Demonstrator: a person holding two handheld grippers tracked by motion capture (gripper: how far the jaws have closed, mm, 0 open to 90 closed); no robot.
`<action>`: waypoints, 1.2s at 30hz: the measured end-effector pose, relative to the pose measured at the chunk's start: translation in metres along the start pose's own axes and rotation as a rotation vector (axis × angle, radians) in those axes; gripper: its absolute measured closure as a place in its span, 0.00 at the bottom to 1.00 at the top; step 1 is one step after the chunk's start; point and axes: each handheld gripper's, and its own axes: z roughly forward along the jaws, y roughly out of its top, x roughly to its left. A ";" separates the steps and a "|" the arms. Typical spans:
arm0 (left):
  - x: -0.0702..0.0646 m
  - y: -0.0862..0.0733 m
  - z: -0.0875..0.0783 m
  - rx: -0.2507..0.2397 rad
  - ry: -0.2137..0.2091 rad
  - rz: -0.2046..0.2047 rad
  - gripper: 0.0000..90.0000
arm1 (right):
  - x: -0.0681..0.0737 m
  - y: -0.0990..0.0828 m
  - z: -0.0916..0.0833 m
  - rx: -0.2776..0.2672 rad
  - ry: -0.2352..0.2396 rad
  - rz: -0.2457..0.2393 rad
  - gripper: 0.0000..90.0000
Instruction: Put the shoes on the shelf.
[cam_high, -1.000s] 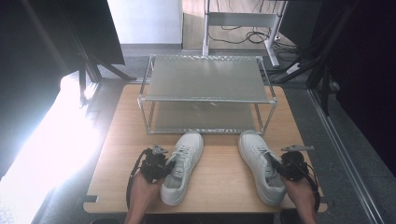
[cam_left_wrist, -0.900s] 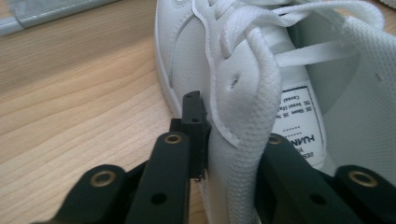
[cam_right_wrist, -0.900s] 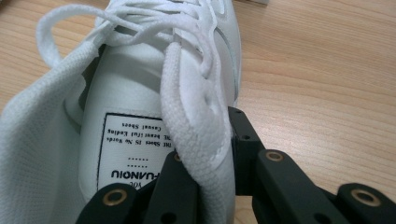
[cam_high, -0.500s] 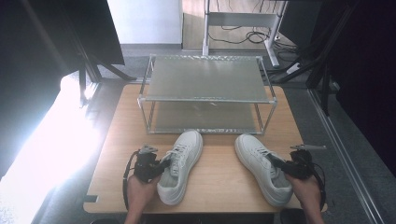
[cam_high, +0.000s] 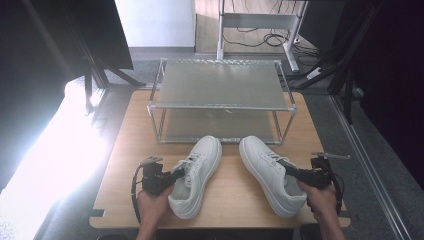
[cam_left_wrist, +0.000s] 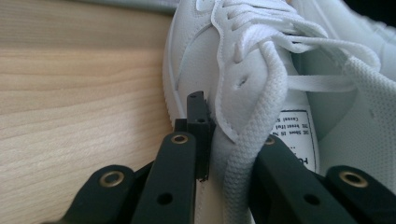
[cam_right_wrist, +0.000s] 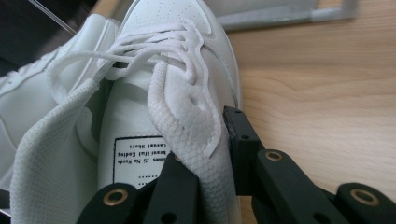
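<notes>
two white shoes held, one in each tongs

my left tongs (cam_high: 175, 175) are closed tight on the side wall of the left sneaker (cam_high: 197, 172), one jaw inside the shoe and one outside. my right tongs (cam_high: 295, 173) pinch the right sneaker (cam_high: 267, 172) the same way. both shoes sit on the wooden worktop (cam_high: 230, 200), toes pointing at the metal shoe rack (cam_high: 220, 100) just ahead.

what could go wrong: i only hold a soft, thin edge. if i lift fast, a shoe could tip, swing or slip out. a loose lace (cam_left_wrist: 254, 140) lies between my left jaws, so the grip may slide.

room to move: the heels are near the worktop's front edge, so pulling back could drop them. the rack's lower shelf looks low, so a toe could bump its front bar. the sides are open.
</notes>
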 end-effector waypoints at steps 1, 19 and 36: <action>-0.001 0.000 -0.001 -0.017 -0.002 -0.012 0.94 | 0.001 0.000 0.001 -0.010 0.012 0.007 0.93; -0.025 -0.009 -0.012 -0.236 -0.024 -0.119 0.94 | 0.035 -0.003 0.025 -0.159 0.184 0.171 0.92; -0.041 -0.005 -0.029 -0.352 -0.111 -0.198 0.93 | 0.061 -0.004 0.015 -0.257 0.230 0.229 0.92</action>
